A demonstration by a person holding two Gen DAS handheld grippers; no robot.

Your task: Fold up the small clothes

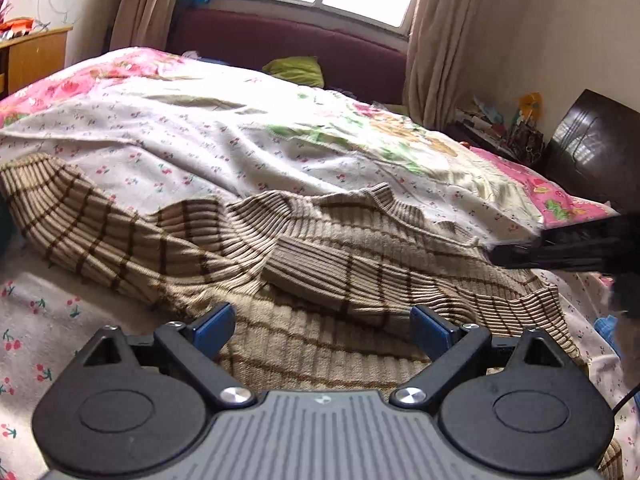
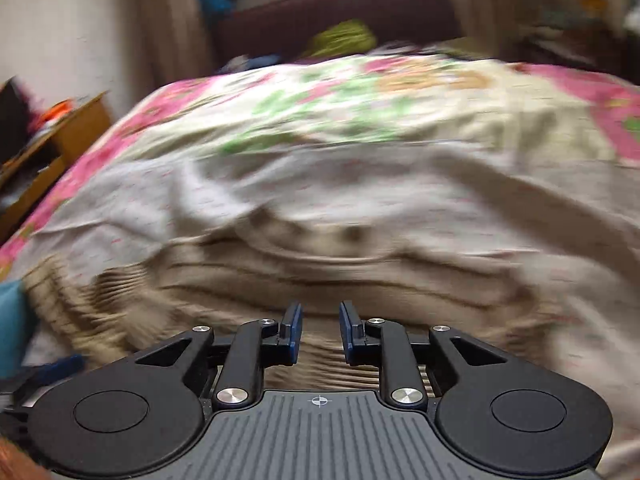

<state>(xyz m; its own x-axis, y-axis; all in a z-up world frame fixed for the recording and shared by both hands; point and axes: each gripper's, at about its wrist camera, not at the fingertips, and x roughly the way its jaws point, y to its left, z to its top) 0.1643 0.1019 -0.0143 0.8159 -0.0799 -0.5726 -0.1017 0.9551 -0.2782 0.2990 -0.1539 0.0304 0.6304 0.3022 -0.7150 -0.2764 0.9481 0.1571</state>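
The tan ribbed sweater (image 1: 304,248) lies rumpled on the near part of the bed (image 1: 208,128), one cuffed sleeve folded across its body. By its look it is soft, light and stretchy; it should bunch instead of sliding, so the hem corners or shoulder seams seem the best holds. The left claw (image 1: 322,326) is spread wide, empty above the near hem. The right claw (image 2: 319,332), blurred, is narrowly parted, gripping nothing.

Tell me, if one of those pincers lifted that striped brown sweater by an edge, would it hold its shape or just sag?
Probably sag: the sweater already lies rumpled in soft folds on the bedspread. Its thick ribbed knit suggests some weight, so hanging parts would likely drape and stretch. The ribs should give the fingers decent grip.
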